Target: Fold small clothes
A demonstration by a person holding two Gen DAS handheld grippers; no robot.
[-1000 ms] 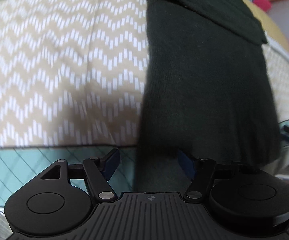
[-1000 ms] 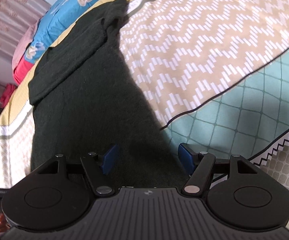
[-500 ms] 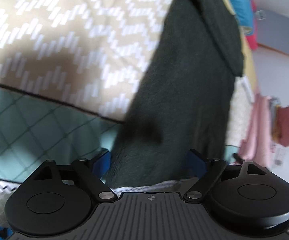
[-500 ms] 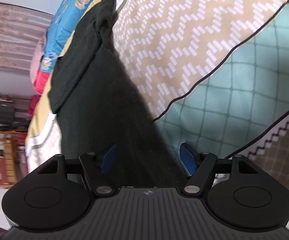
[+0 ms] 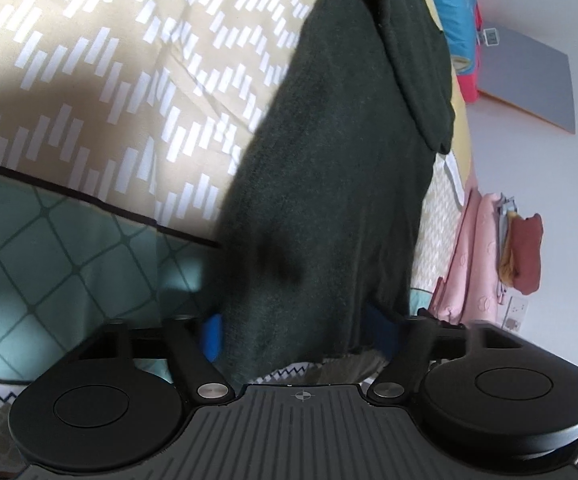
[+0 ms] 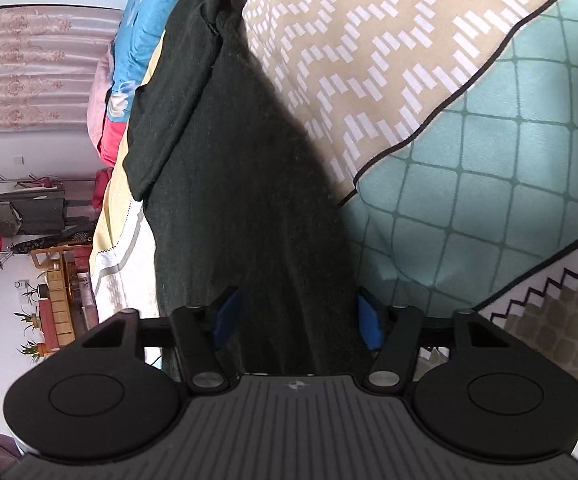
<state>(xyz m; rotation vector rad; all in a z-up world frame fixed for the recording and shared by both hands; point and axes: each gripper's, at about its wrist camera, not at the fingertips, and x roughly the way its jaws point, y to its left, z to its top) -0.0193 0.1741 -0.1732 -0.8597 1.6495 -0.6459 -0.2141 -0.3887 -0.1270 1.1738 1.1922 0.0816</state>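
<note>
Only right view shows curtains (image 6: 29,68); both hand-held grippers spread around dark garment (image 5: 329,200), right closing.

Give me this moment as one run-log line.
stage: gripping near hem | left tool: open, hem between pads | right tool: closing, hem between pads | dark sweater: flat on bedspread

The left gripper (image 5: 295,330) points downward, its blue pads set wide apart (nothing pinched between them). The right gripper (image 6: 297,318) tilts down likewise, jaws closing, its blue fingers (image 6: 369,322) not yet pressing together.
</note>
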